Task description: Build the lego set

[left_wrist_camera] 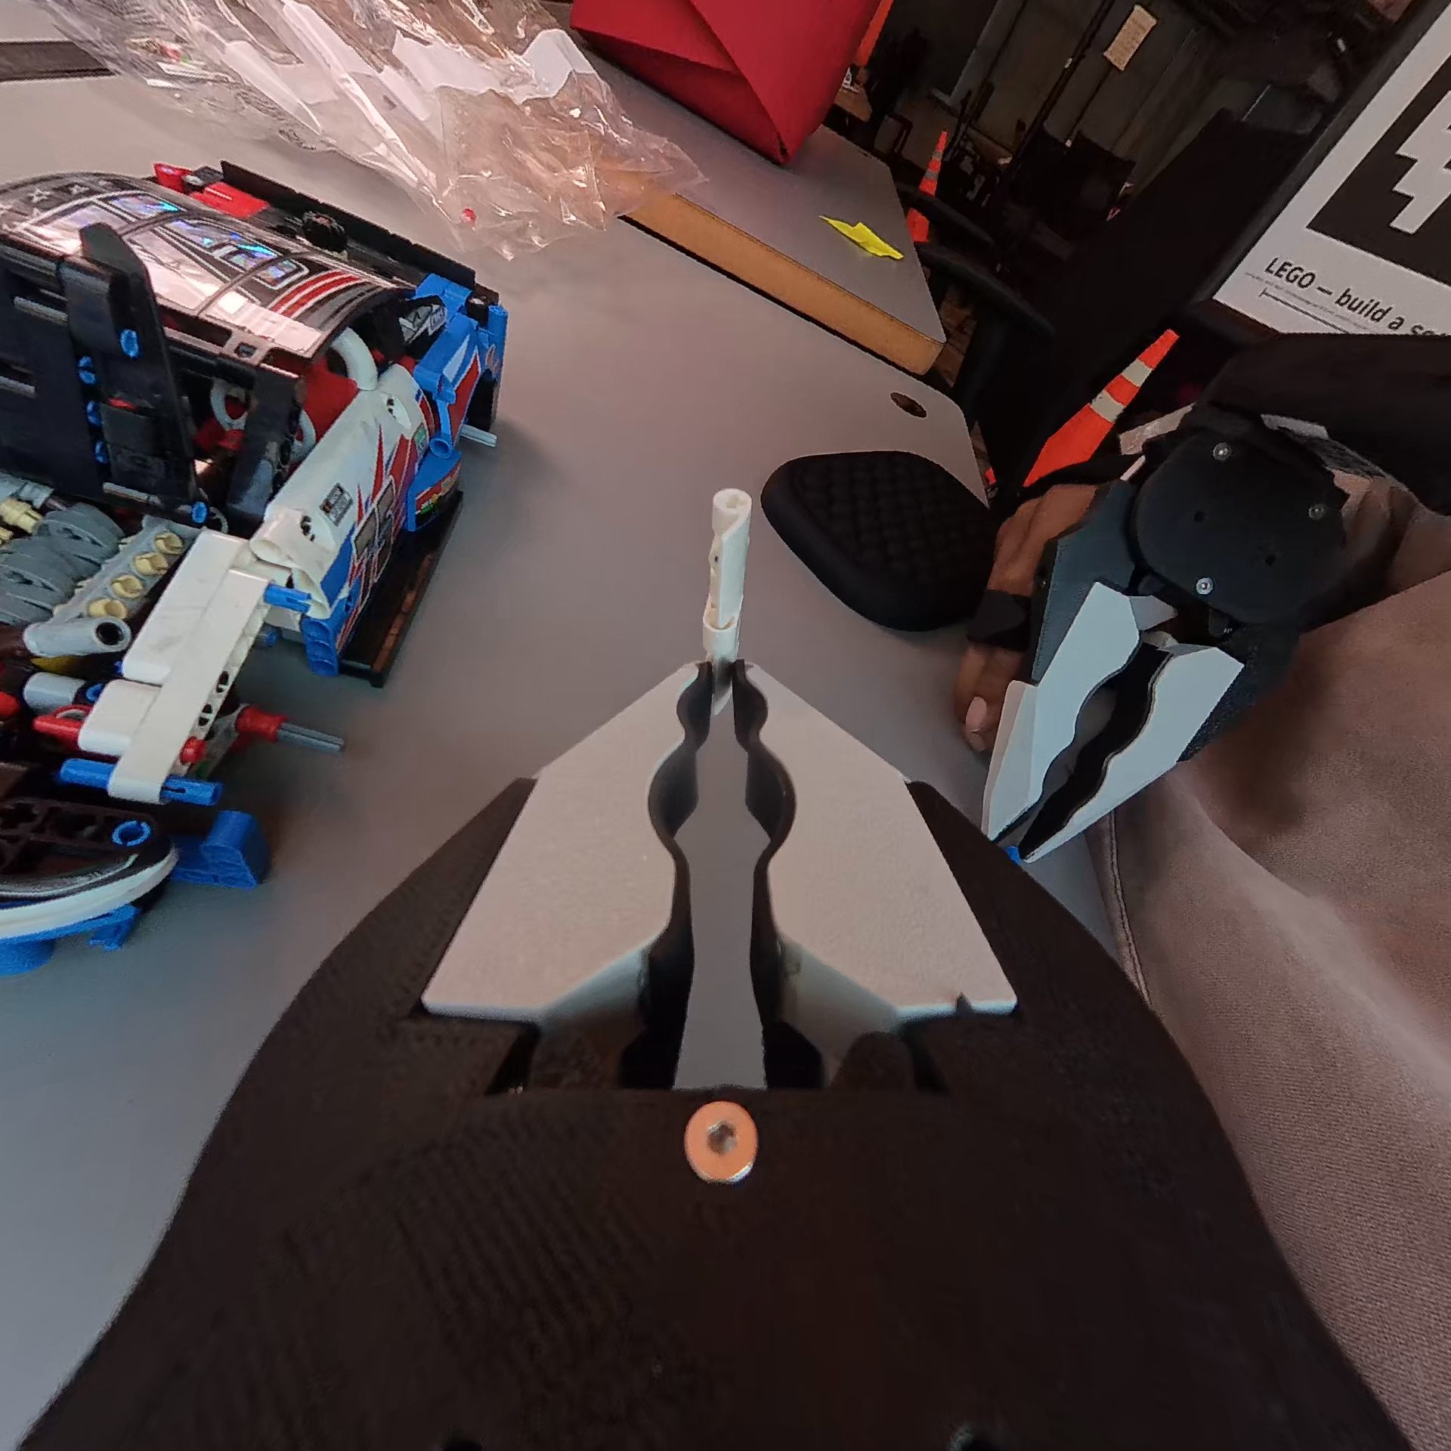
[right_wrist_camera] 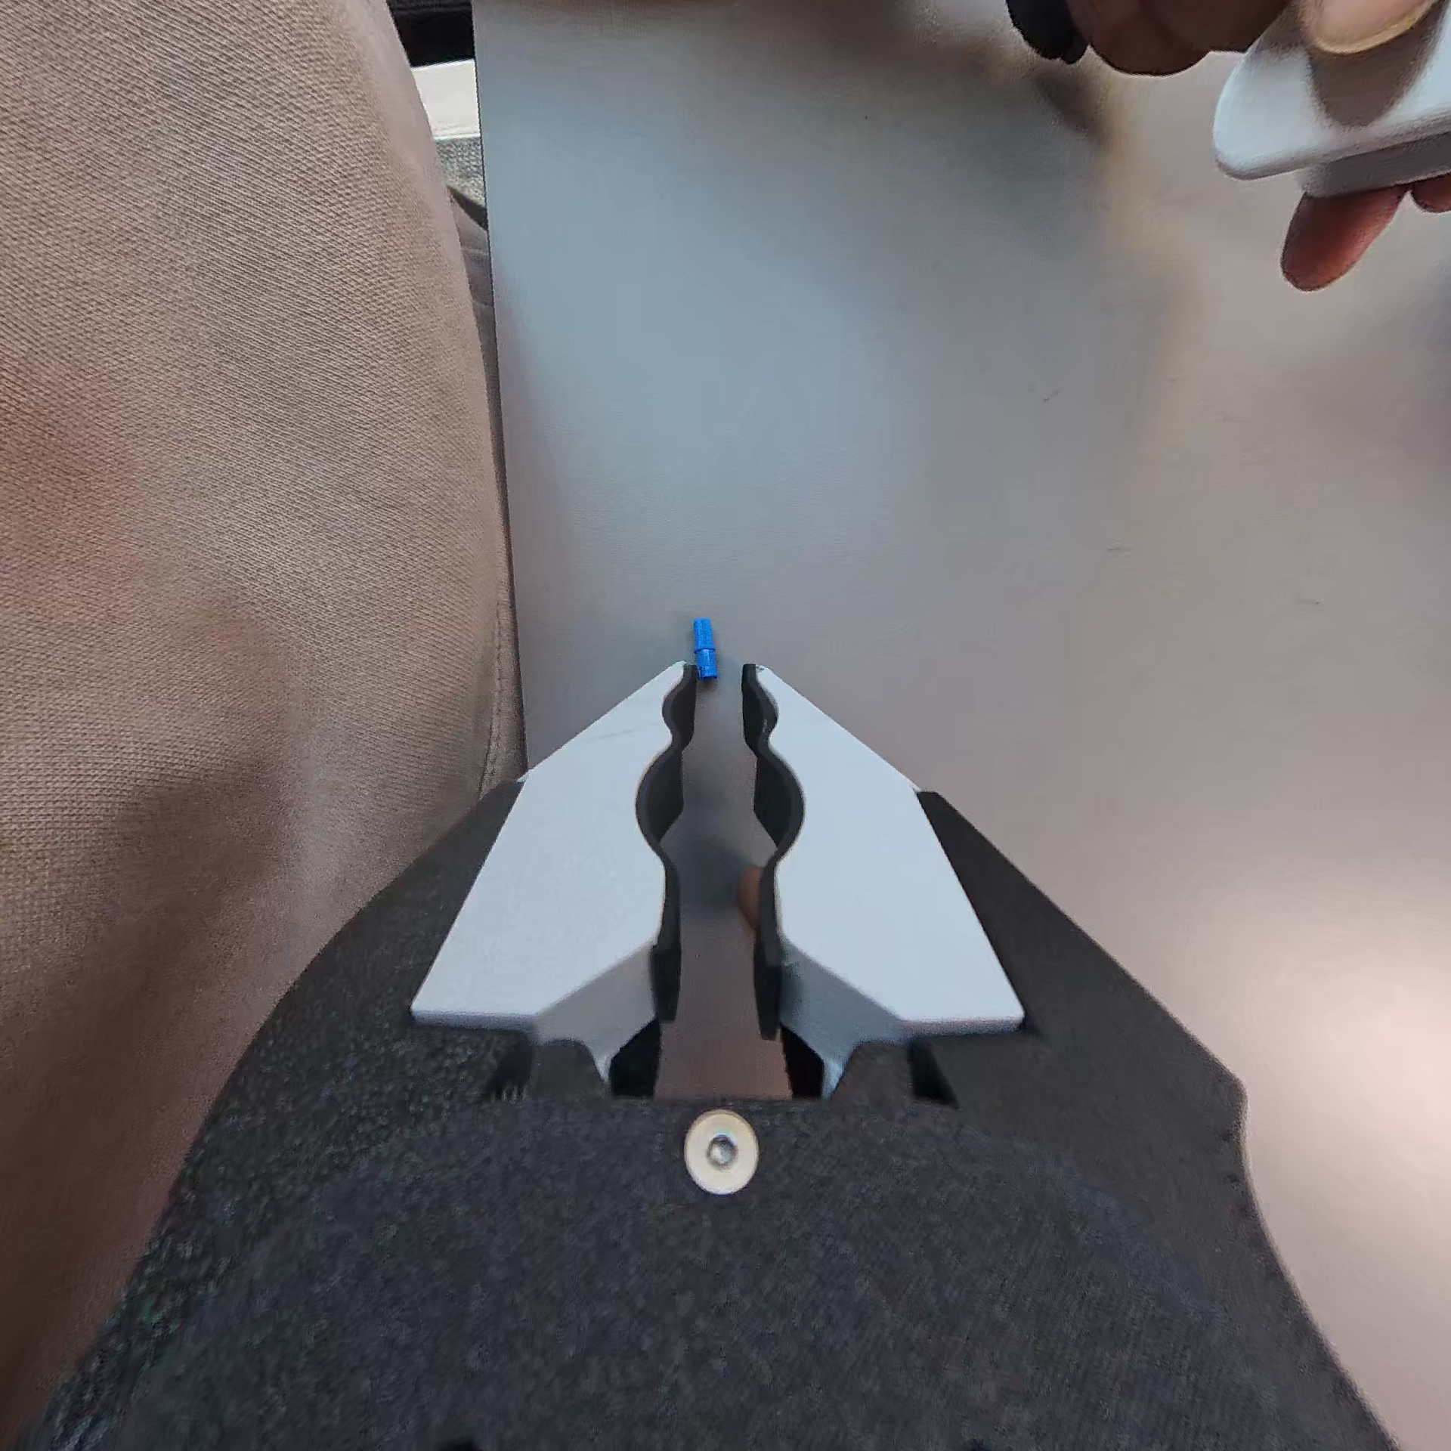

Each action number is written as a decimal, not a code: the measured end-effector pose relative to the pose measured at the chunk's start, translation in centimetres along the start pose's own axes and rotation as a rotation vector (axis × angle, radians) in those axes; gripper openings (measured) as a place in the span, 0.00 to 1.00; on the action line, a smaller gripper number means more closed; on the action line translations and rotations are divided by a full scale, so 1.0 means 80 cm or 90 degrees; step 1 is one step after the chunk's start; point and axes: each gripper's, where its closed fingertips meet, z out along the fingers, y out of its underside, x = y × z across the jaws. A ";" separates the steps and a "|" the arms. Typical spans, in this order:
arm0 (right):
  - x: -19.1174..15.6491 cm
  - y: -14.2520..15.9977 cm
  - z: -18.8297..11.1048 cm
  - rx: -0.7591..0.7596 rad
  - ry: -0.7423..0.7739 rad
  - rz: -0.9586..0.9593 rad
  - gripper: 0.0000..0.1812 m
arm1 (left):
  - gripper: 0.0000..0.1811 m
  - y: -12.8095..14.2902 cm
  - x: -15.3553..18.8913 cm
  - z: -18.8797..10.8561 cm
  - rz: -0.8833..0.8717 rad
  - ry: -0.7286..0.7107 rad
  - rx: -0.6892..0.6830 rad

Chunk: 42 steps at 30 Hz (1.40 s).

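My left gripper [left_wrist_camera: 721, 667] is shut on the lower end of a white Lego beam [left_wrist_camera: 728, 565], which stands upright above the grey table [left_wrist_camera: 628, 471]. The partly built Lego car [left_wrist_camera: 235, 471], blue, white, red and black, sits on the table to the left. My right gripper [right_wrist_camera: 718, 669] points down at the table near its edge, its jaws a little apart. A small blue pin [right_wrist_camera: 704, 650] lies at its left fingertip, not clamped. The right gripper also shows in the left wrist view [left_wrist_camera: 1009, 848], held by a hand. The left gripper's white finger [right_wrist_camera: 1335, 118] shows at the top right.
Clear plastic bags [left_wrist_camera: 392, 102] and a red box [left_wrist_camera: 730, 63] lie at the back of the table. A black mesh pad [left_wrist_camera: 879, 534] sits past the table edge. Orange cones [left_wrist_camera: 1115, 400] and a sign board [left_wrist_camera: 1350, 196] stand beyond. The person's brown clothing [right_wrist_camera: 235, 550] is close by.
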 end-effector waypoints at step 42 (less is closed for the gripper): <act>0.195 -0.084 -0.035 0.224 -0.004 -0.121 0.02 | 0.01 -0.008 -0.008 -0.010 -0.309 0.179 0.058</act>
